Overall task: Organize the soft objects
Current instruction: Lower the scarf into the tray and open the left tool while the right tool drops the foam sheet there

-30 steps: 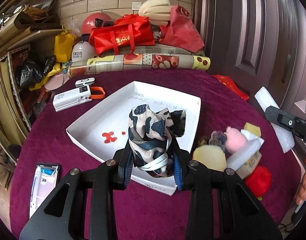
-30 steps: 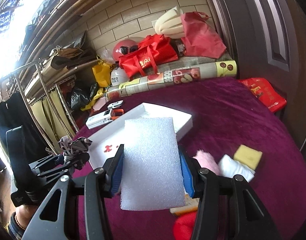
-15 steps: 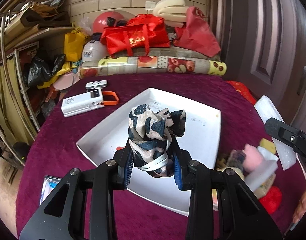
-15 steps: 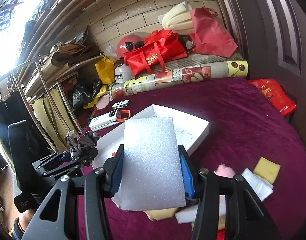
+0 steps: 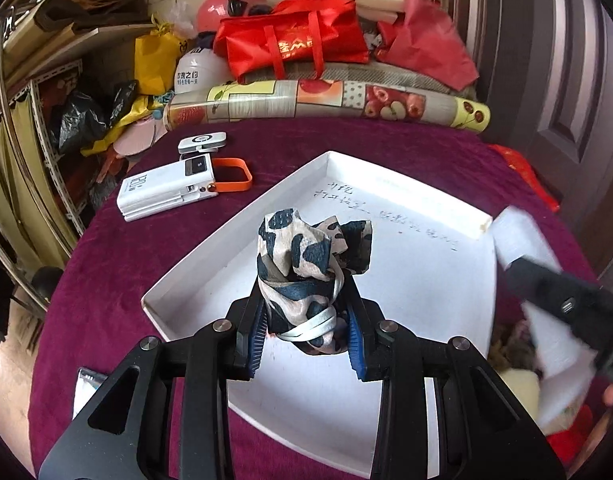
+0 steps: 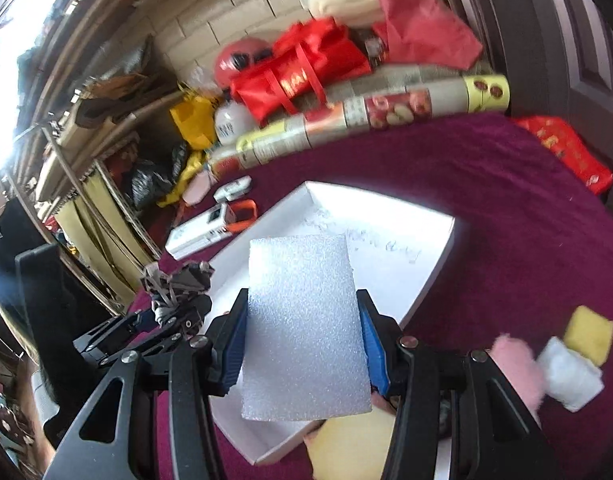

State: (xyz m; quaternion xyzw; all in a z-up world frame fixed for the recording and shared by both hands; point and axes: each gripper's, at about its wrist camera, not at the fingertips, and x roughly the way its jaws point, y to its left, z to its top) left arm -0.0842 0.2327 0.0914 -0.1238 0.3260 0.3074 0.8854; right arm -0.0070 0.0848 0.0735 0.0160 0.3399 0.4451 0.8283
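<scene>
My left gripper (image 5: 304, 334) is shut on a bundled leopard-print cloth (image 5: 306, 256) tied with a white band, held above the white tray (image 5: 426, 280) on the purple table. My right gripper (image 6: 302, 344) is shut on a white foam block (image 6: 302, 324), also over the white tray (image 6: 406, 272). From the right wrist view, the left gripper (image 6: 174, 300) with its cloth shows at the left. In the left wrist view the right gripper and its foam block (image 5: 518, 232) appear blurred at the right edge.
Loose soft pieces lie right of the tray: a pink fluffy ball (image 6: 514, 364), a white pad (image 6: 566, 376), a yellow sponge (image 6: 590, 332). A white power bank (image 5: 166, 192) with an orange strap lies left of the tray. Red bags (image 5: 294, 44) and a patterned roll (image 5: 326, 100) line the far edge.
Both grippers have travelled forward over the tray, still holding the cloth and the foam block. The loose soft pieces have slid toward the lower right of both views.
</scene>
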